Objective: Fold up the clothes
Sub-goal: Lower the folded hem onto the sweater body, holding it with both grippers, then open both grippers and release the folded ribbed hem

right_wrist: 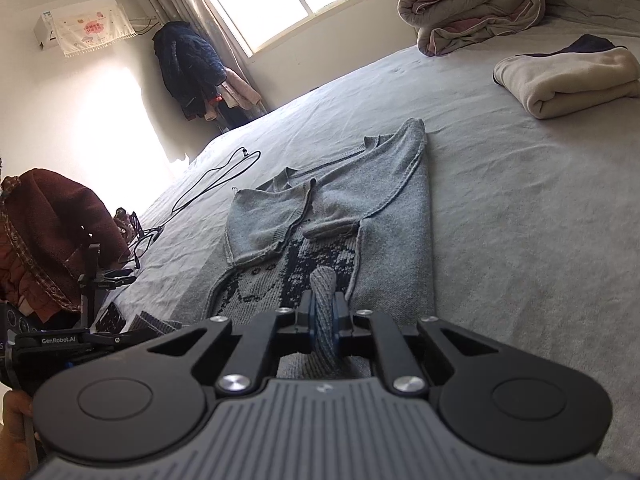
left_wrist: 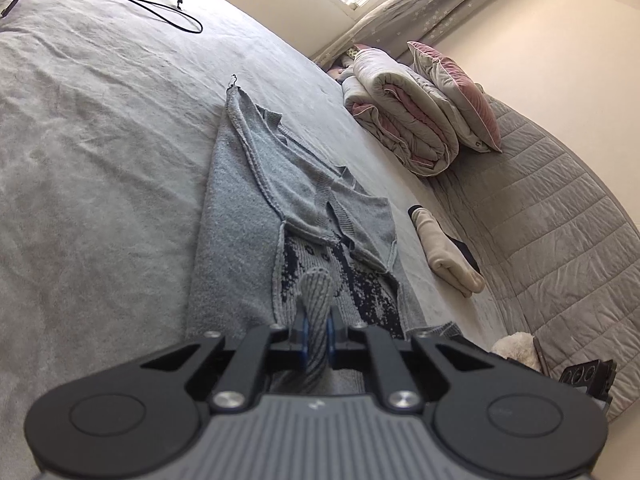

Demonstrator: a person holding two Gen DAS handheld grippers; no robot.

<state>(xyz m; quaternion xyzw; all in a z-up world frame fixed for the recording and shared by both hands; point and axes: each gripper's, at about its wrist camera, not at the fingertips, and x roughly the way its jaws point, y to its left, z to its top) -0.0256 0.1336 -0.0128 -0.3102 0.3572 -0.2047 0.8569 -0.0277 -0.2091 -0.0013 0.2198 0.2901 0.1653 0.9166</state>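
Sweater (left_wrist: 236,216) is the thing in work: one grey knitted sweater with a dark pattern lies flat in the middle of the bed (left_wrist: 100,140), and both sleeves are already folded in over the body. The long sides are turned in too, so it makes a narrow strip. I judge the fold is partly done; the hem end must probably go over toward the collar, and maybe once more after that.

Counted from large to small: one bed, one rolled quilt (left_wrist: 400,120) with one pink pillow (left_wrist: 460,92) leaning on it, one sweater, one beige garment (right_wrist: 568,80) already folded near the quilt, one black cable (left_wrist: 160,4) on the sheet, and two tools.

Each tool is clamped on the ribbed hem of the sweater: the left tool (left_wrist: 316,330) pinches a raised fold of it, and the right tool (right_wrist: 323,316) does the same at the other corner.
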